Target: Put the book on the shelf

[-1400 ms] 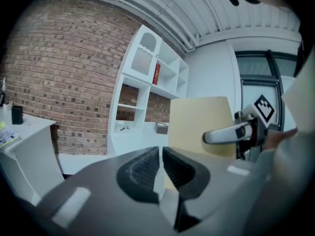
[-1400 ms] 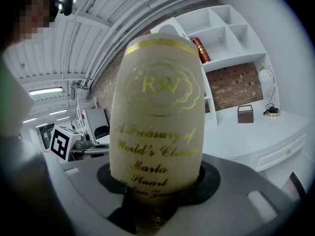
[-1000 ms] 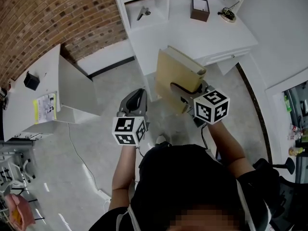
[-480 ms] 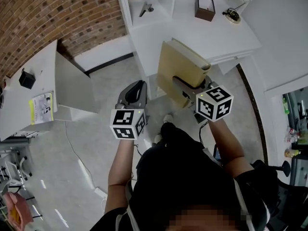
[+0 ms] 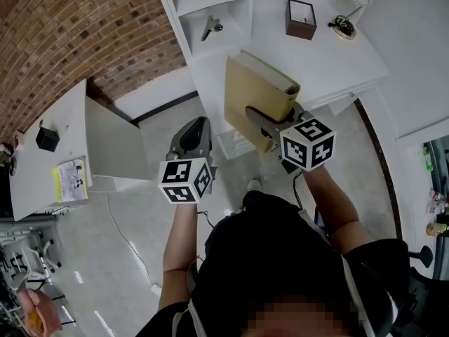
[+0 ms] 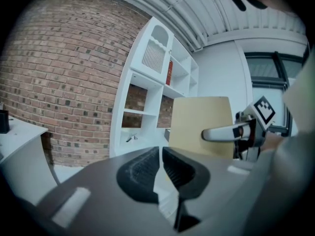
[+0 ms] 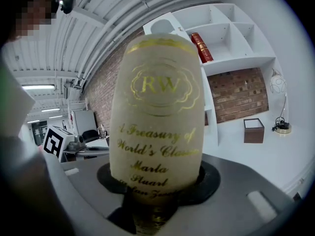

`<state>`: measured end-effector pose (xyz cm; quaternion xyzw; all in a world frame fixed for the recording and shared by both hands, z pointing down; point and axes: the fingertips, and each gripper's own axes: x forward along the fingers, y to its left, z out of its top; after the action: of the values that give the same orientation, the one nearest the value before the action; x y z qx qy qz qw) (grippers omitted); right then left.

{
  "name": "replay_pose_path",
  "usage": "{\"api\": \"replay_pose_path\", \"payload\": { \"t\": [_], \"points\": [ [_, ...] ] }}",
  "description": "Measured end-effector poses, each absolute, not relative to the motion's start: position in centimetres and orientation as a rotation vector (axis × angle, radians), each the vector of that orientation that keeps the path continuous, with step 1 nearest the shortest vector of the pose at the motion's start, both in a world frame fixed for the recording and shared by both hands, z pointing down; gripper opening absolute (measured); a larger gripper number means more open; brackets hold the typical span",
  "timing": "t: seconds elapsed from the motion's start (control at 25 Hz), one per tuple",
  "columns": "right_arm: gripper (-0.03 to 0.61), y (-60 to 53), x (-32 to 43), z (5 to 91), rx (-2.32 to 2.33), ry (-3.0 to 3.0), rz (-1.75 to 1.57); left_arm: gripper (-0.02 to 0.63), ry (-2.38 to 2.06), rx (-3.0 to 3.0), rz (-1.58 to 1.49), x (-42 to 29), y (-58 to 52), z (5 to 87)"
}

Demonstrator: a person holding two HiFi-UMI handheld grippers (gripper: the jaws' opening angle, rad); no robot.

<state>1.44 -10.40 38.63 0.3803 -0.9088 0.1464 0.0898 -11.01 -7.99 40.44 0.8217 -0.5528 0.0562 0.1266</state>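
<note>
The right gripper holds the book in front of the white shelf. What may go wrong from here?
1. The right gripper alone grips the tall book low, at the spine, so it might tilt or slip.
2. The left gripper is shut and empty, giving no support.
3. A small metal object lies in one shelf compartment; the book could knock it.

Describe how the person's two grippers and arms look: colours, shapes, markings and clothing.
The left gripper and right gripper have smooth grey bodies with black ribbed pads. Each carries a white cube printed with black square markers. The person wears a black short-sleeved top; the forearms are bare.
</note>
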Motion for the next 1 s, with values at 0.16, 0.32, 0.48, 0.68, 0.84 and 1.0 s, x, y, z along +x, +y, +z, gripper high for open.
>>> {"api": "replay_pose_path", "payload": {
  "t": [0.16,0.32,0.48,0.68,0.84,1.0],
  "points": [
    [0.230,-12.9,2.0,37.7,1.126,-2.717,0.423,0.025,-1.615,2.407,0.171,-10.0,-10.6,39.8],
    [0.230,-15.0,2.8,37.3,1.122,-2.726,0.400,0.025,-1.618,2.422,0.144,-9.0,-12.7,39.0],
    [0.230,-16.5,3.4,37.5,1.108,-2.736,0.389,0.021,-1.637,2.432,0.127,-8.3,-14.3,38.6],
    [0.230,-18.3,4.0,37.3,1.094,-2.730,0.363,0.021,-1.661,2.439,0.149,-7.4,-16.1,38.5],
    [0.230,-19.8,3.7,37.2,1.084,-2.726,0.358,0.021,-1.673,2.436,0.127,-7.6,-17.5,38.3],
    [0.230,-21.2,2.7,37.1,1.070,-2.732,0.355,0.021,-1.684,2.438,0.105,-8.5,-19.5,38.0]
  ]
}}
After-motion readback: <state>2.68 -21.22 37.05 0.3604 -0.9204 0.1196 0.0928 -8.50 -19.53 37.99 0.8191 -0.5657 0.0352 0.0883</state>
